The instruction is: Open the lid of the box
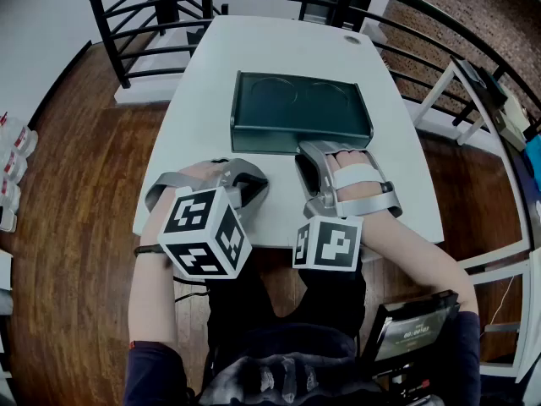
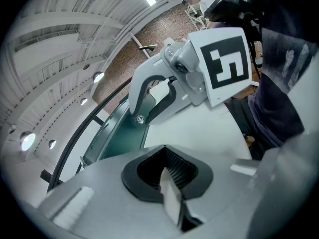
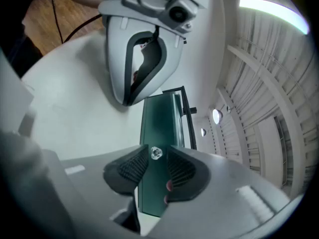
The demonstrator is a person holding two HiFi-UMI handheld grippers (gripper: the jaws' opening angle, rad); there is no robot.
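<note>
A dark green box (image 1: pixel 300 108) with its lid down stands on the white table (image 1: pixel 254 49). A small clear knob (image 3: pixel 156 153) sits on its near side. My right gripper (image 1: pixel 306 148) reaches the box's front at the right. In the right gripper view its jaws (image 3: pixel 156 156) stand a little apart, with the knob between the tips and a thin gap on each side. From the left gripper view the knob (image 2: pixel 139 119) shows at that gripper's tips. My left gripper (image 1: pixel 254 180) lies on the table short of the box, its jaws (image 2: pixel 165 151) together with nothing in them.
A black railing (image 1: pixel 152 7) runs round the far end and the right side of the table. Wooden floor (image 1: pixel 76 184) lies to the left. A dark screen device (image 1: pixel 414 328) sits by the person's right arm. White table shows between the box and the near edge.
</note>
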